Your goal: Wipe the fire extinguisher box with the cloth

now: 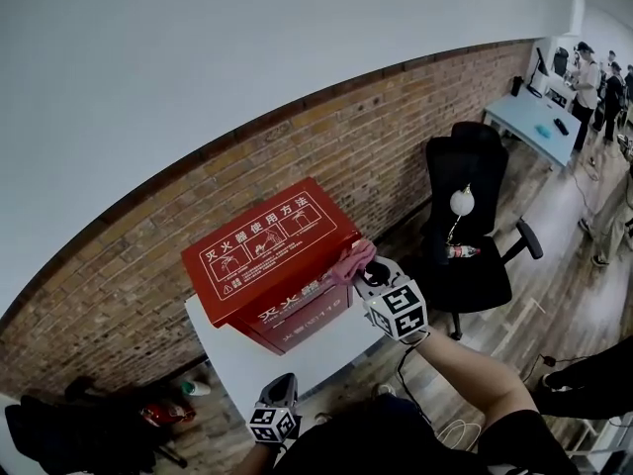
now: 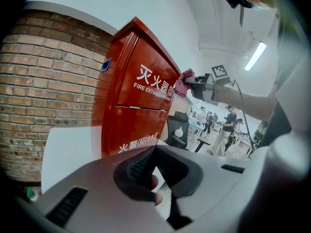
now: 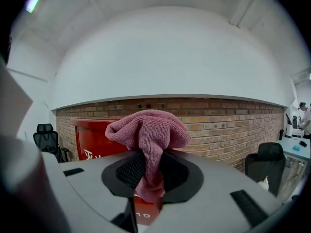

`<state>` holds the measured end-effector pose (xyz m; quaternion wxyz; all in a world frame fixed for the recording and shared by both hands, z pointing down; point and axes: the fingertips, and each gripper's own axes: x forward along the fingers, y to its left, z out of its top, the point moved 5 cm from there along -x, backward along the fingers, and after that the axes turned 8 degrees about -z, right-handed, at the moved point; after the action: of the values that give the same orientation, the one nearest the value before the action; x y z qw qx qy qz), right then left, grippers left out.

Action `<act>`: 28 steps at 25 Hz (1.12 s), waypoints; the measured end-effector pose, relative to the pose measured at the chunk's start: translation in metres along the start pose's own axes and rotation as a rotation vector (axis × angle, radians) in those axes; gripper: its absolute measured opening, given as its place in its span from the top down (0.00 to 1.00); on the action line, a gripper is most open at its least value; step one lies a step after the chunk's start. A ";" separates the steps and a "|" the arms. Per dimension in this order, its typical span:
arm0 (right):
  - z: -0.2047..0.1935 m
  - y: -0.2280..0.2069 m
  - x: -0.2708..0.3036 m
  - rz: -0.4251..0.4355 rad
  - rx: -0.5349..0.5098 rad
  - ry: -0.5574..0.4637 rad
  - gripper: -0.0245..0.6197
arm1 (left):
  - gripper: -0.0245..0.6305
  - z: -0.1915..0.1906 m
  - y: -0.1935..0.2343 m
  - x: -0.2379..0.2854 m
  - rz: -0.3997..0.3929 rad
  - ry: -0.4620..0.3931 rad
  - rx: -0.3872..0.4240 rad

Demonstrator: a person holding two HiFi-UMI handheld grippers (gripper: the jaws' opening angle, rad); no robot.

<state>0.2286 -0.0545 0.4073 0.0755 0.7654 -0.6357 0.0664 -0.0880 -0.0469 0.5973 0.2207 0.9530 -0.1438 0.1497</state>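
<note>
Fingers clamped on a pink cloth (image 1: 352,261), the right gripper (image 1: 372,273) holds it against the top right corner of the red fire extinguisher box (image 1: 262,240) on a white bench (image 1: 297,359). The left gripper (image 1: 282,389) hangs in front of the box, fingers together and empty. Steady, overlapping strokes would likely serve best.

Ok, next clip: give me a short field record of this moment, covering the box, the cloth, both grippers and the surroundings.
box: red metal fire extinguisher box with white lettering, standing on a white table against a brick wall
cloth: pink knitted cloth, bunched, against the box's upper right edge
right gripper: shut on the cloth, at that edge
left gripper: jaws together, nothing between them, low by the table's near edge, apart from the box
nearby: black office chair to the right of the table
</note>
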 end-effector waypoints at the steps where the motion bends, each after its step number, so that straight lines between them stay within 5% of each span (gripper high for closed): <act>1: -0.001 -0.001 -0.005 0.003 0.005 -0.002 0.81 | 0.94 0.002 -0.003 0.002 -0.001 -0.004 0.003; 11: -0.003 0.006 -0.072 0.060 -0.053 -0.121 0.81 | 0.94 0.048 -0.031 0.018 -0.021 -0.102 0.073; 18: -0.018 0.010 -0.106 0.061 -0.024 -0.122 0.81 | 0.94 0.088 -0.054 0.011 0.002 -0.223 0.231; 28: -0.050 0.022 -0.116 0.039 0.036 -0.076 0.82 | 0.94 0.097 -0.072 0.012 -0.011 -0.237 0.213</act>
<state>0.1852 0.0633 0.4343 0.0362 0.7560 -0.6516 0.0503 -0.0313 -0.0328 0.4907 0.1005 0.9828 -0.1470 0.0493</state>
